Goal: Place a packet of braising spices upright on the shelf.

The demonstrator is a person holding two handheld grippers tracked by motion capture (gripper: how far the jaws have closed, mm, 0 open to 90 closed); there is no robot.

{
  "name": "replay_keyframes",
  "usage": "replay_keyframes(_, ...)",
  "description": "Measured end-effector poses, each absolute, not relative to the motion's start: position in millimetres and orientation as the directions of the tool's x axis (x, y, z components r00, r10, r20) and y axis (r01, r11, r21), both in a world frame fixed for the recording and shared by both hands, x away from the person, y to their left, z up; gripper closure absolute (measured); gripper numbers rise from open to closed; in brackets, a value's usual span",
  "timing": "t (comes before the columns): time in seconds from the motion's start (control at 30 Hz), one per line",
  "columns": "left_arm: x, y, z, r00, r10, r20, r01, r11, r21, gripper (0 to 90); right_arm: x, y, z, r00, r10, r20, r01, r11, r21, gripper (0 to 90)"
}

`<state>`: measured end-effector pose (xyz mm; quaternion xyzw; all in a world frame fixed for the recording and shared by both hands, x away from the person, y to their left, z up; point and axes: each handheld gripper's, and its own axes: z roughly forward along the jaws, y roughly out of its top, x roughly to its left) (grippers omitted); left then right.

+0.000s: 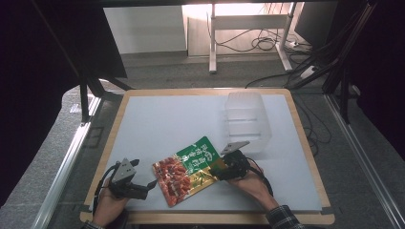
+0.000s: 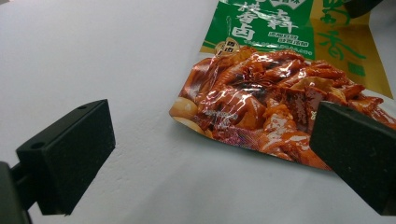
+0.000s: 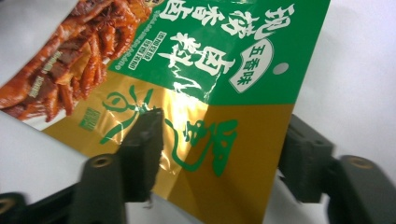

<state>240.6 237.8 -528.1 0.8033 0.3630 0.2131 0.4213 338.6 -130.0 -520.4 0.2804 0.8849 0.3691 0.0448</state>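
While your right gripper (image 3: pixel 219 154) is straddling the gold corner of the glossy green-and-red foil snack pouch (image 1: pixel 191 169) lying on the white table (image 1: pixel 167 119), jaws apart and seemingly not yet clamped, you are holding your left gripper (image 2: pixel 210 154) wide open and empty beside its red end, likely for steadying.

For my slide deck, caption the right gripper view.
Right gripper straddles the snack pouch's gold corner, jaws apart.

Left claw (image 1: pixel 152 184) sits at lower left of the high view, jaws spread wide; right claw (image 1: pixel 216 168) lower centre, jaws parted.
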Motion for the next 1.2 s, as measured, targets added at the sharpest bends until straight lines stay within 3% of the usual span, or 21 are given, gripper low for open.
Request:
replay_keyframes(0.17, 240.5, 237.6, -528.2, 0.645, 0.763, 0.038, 0.403, -0.383, 0.831, 0.2, 344.3, -124.7, -519.0, -0.843, 0.526, 0.112, 0.455, 0.587, 0.67, 55.4)
replay_keyframes(0.47, 240.5, 237.5, -528.4, 0.645, 0.763, 0.04, 0.404, -0.384, 0.83, 0.2, 354.8, -113.2, -517.4, -0.843, 0.529, 0.094, 0.449, 0.597, 0.665, 62.6)
replay_keyframes(0.6, 240.5, 237.1, -528.5, 0.645, 0.763, 0.043, 0.403, -0.388, 0.829, 0.2, 357.6, -109.6, -516.8, -0.842, 0.533, 0.083, 0.44, 0.59, 0.677, 61.3)
replay_keyframes(1.2, 240.4, 237.3, -528.4, 0.645, 0.763, 0.044, 0.403, -0.388, 0.829, 0.2, 369.5, -99.0, -516.1, -0.855, 0.51, 0.093, 0.438, 0.615, 0.656, 83.9)
